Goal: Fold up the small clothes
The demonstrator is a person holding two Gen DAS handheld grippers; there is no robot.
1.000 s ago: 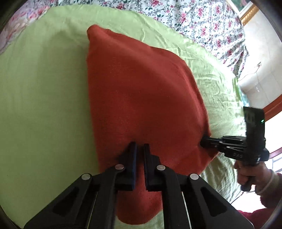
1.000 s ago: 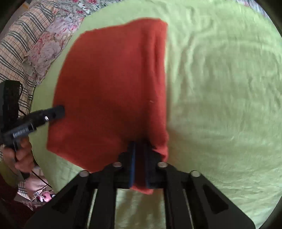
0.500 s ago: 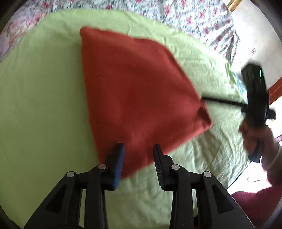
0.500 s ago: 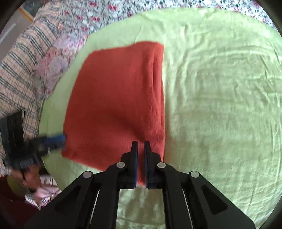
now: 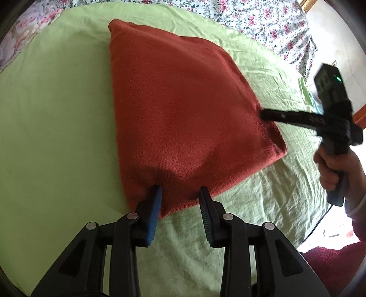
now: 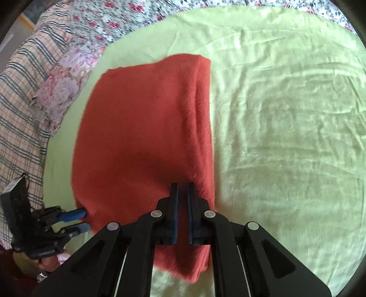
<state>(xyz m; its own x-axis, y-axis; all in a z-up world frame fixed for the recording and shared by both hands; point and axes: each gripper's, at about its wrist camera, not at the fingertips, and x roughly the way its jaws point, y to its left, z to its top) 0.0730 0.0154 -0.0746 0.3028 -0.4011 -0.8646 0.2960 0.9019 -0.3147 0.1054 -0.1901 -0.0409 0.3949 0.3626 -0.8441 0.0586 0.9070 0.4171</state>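
Note:
A folded rust-red knit garment [image 5: 183, 109] lies flat on the light green bedsheet [image 5: 50, 118]; it also shows in the right wrist view [image 6: 141, 141]. My left gripper [image 5: 180, 194] is open, its jaws straddling the garment's near corner edge without holding it; it appears at the lower left of the right wrist view [image 6: 82, 220]. My right gripper [image 6: 182, 189] is shut on the garment's near right corner; in the left wrist view [image 5: 265, 113] its tip meets the garment's right edge.
The green sheet [image 6: 286, 137] spreads wide to the right of the garment. Floral bedding [image 5: 263, 20] lies at the far side, and a plaid blanket [image 6: 20, 102] and a floral pillow [image 6: 61, 91] at the left. The bed's edge [image 5: 320, 226] is near my right hand.
My left gripper has opened and let go of the garment's corner, then drawn back to its edge. My right gripper stays shut on its corner, and the garment has settled flat.

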